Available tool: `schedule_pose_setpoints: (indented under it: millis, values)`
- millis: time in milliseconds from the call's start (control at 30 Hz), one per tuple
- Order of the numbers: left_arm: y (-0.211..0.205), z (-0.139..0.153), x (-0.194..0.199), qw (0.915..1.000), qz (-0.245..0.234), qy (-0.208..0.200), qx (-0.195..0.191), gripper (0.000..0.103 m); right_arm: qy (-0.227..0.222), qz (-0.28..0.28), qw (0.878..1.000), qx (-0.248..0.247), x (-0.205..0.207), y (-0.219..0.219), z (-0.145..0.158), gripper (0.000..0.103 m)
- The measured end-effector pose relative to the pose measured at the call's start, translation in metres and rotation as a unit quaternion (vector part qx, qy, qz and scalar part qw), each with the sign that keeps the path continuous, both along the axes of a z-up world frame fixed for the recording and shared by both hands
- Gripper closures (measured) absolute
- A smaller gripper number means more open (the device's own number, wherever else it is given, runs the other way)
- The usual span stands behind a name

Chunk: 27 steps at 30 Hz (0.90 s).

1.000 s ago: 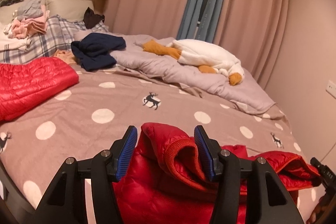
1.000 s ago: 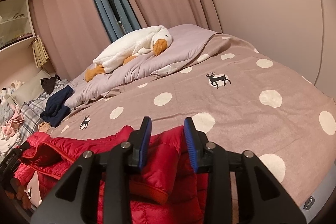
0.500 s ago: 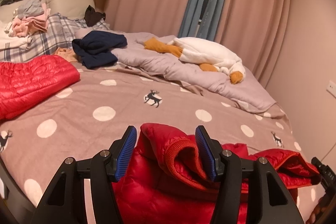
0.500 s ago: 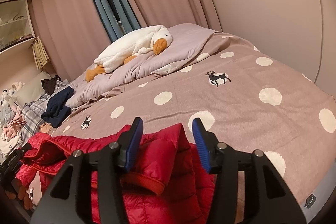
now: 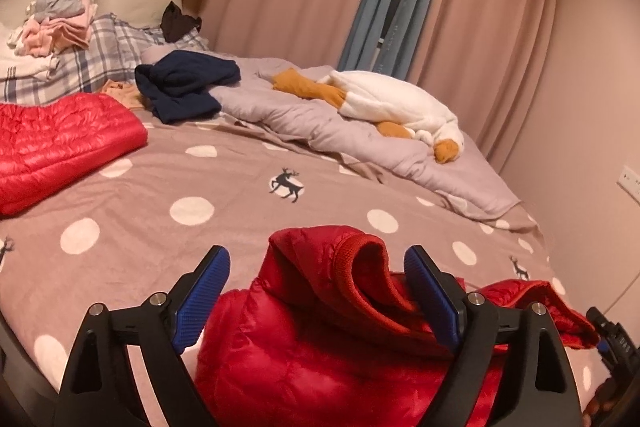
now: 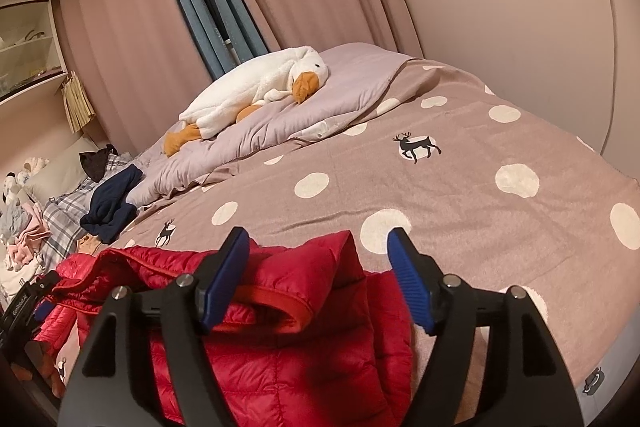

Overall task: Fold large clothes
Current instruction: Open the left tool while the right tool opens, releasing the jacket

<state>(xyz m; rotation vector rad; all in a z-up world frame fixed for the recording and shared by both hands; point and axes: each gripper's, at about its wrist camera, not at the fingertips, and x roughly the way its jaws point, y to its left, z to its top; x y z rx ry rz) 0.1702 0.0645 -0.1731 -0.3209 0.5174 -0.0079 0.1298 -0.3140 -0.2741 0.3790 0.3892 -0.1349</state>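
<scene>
Both claws have spread since a second ago: the right claw (image 6: 318, 263) from a near-closed pinch, the left claw (image 5: 318, 281) slightly wider — neither now grips the red quilted puffer jacket (image 5: 320, 327). It lies bunched at the near edge of the polka-dot bed (image 5: 192, 187), released. Fabric glossy, stitched in channels; ribbed orange-red cuff (image 5: 372, 287) curls upward — fold apparently unfinished.

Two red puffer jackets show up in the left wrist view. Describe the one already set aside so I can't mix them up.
Start at the polka-dot bed cover and look toward the plaid pillows at the headboard end. The set-aside red puffer jacket lies flat just below them, beside the navy garment. Unlike the bunched jacket between the grippers, it's smooth and compact.
</scene>
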Motion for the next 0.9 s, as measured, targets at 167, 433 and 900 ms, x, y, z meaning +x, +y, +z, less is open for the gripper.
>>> schedule_pose_setpoints:
  millis: [167,433,900]
  values:
    - [-0.0002,0.0007,-0.0005,1.0,0.0,-0.002,0.001,0.014,0.0,-0.002,1.0,0.002,-0.0008,0.0,-0.0006,0.028]
    - [0.0023,-0.0006,0.0001,1.0,0.008,0.001,0.002,0.004,0.001,0.0,1.0,0.009,-0.0004,-0.0023,-0.0019,0.024]
    - [0.0047,-0.004,0.0023,1.0,0.004,0.008,-0.003,0.001,0.002,-0.006,1.0,0.002,-0.0015,-0.0015,-0.0019,0.011]
